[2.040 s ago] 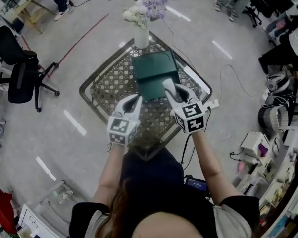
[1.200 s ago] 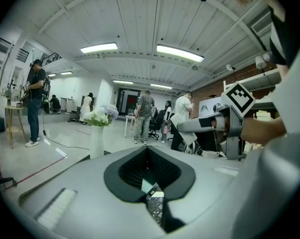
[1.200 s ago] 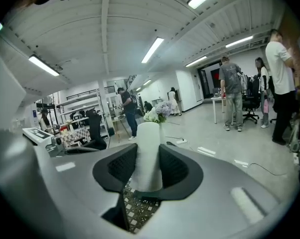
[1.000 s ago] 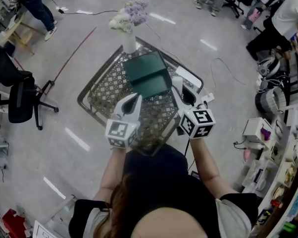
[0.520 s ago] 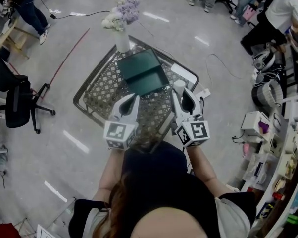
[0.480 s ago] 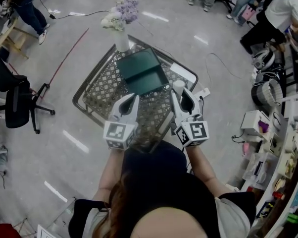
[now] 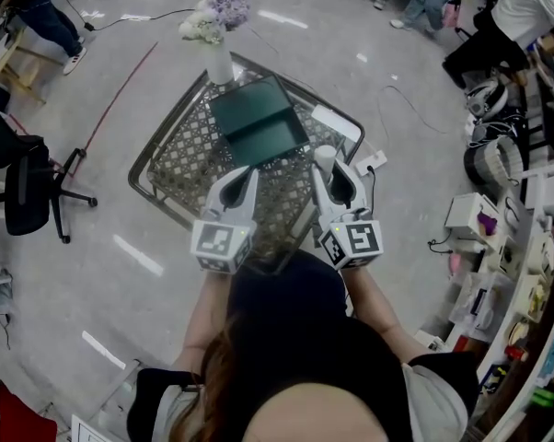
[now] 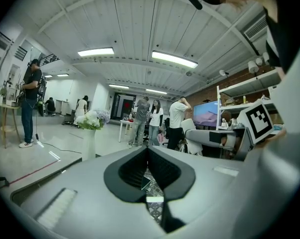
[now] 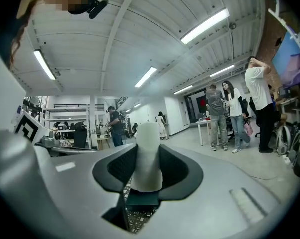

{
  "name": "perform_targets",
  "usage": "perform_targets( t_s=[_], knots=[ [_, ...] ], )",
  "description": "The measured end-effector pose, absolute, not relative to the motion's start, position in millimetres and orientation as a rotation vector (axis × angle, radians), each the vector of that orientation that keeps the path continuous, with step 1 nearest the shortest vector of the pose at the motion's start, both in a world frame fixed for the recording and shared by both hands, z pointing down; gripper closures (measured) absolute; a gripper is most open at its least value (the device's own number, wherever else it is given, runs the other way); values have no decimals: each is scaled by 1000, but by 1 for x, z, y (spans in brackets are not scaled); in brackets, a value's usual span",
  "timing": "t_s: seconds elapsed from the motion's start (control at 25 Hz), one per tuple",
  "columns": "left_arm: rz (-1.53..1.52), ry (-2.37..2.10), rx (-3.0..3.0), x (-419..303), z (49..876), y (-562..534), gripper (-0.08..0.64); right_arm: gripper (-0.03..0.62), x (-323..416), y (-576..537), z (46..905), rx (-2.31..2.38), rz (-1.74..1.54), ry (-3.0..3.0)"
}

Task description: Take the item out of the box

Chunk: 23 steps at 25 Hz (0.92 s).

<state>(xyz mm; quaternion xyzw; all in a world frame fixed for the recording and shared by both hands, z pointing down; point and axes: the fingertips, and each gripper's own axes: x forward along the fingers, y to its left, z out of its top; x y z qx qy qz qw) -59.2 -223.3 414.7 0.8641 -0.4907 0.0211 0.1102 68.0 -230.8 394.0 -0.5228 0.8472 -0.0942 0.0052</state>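
A dark green box (image 7: 257, 122) lies open on the lattice-topped table (image 7: 157, 187). My right gripper (image 7: 332, 178) is nearer to me than the box, above the table's near right part. It is shut on a white cylindrical item (image 7: 323, 157). In the right gripper view the white item (image 9: 147, 153) stands upright between the pads of the right gripper (image 9: 147, 169). My left gripper (image 7: 243, 182) hovers over the table just short of the box's near edge. In its own view the left gripper (image 8: 147, 156) has its jaws together with nothing between them.
A white vase of flowers (image 7: 217, 58) stands at the table's far corner, behind the box. A white flat strip (image 7: 335, 122) lies at the right edge and a power strip (image 7: 369, 162) beyond it. An office chair (image 7: 24, 187) stands left; cluttered shelves (image 7: 507, 238) and people stand right.
My right gripper has drawn back from the box's front edge toward me, carrying the white item. The left gripper has hardly moved.
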Motion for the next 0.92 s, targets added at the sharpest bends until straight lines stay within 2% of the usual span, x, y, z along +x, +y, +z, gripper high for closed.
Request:
perform_targets(
  t_s=[0.92],
  knots=[
    [99, -1461, 2514, -69, 429, -221, 552, 459, 62, -227, 403, -1650, -318, 2679]
  ],
)
